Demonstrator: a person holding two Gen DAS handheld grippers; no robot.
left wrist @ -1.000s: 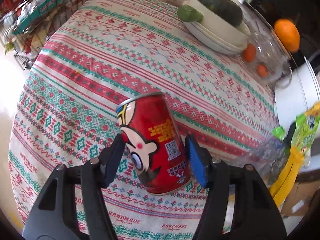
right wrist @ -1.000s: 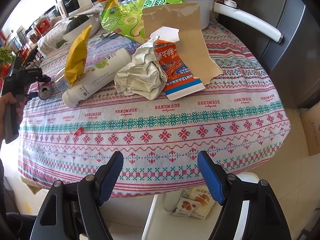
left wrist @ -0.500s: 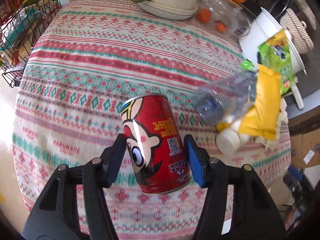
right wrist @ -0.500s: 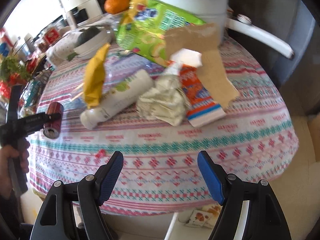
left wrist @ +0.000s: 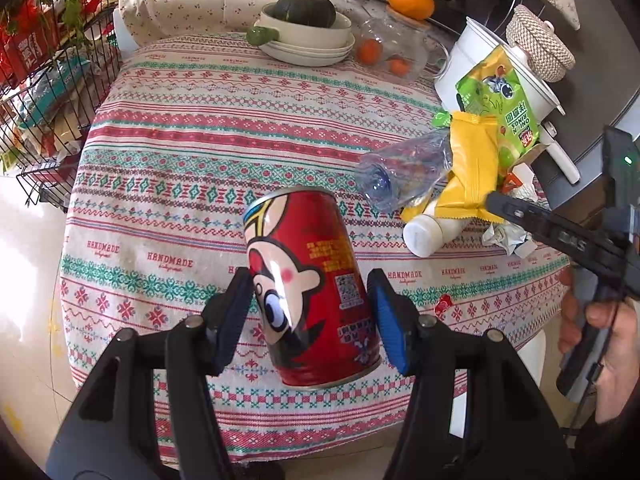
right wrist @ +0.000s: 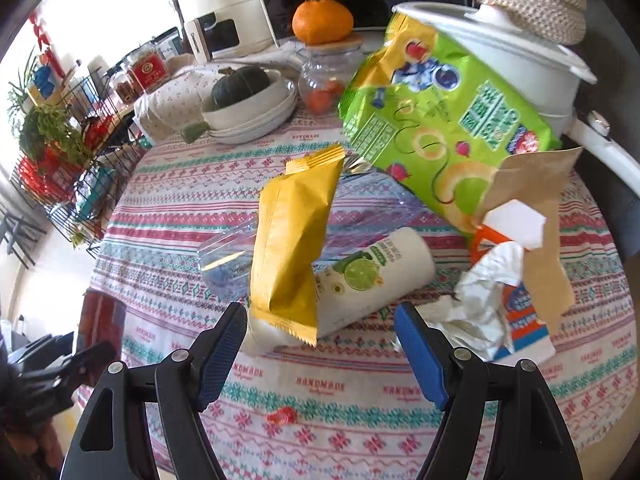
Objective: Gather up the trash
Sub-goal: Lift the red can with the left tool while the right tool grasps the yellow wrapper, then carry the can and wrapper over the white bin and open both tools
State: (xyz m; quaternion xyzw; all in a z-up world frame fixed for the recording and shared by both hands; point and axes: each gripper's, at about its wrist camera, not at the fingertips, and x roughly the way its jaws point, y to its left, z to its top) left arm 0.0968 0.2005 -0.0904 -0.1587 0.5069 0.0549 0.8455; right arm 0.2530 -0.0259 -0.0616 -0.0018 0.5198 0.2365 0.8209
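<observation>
Left wrist view: left gripper (left wrist: 310, 316) clamps red can (left wrist: 310, 296), lifted off the tablecloth (left wrist: 180, 128); right gripper (right wrist: 320, 344), fingers apart and narrowing, has closed in on the yellow wrapper (right wrist: 294, 240), centre frame.

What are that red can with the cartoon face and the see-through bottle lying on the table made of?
The red can looks like thin metal with a glossy printed coat: bright silver rims and a sharp glare streak. The see-through bottle seems thin clear plastic, since the tablecloth pattern shows through its crinkled wall.

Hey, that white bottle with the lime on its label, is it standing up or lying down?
Lying down. The white bottle rests on its side on the tablecloth, with the yellow packet draped over its neck end.
</observation>
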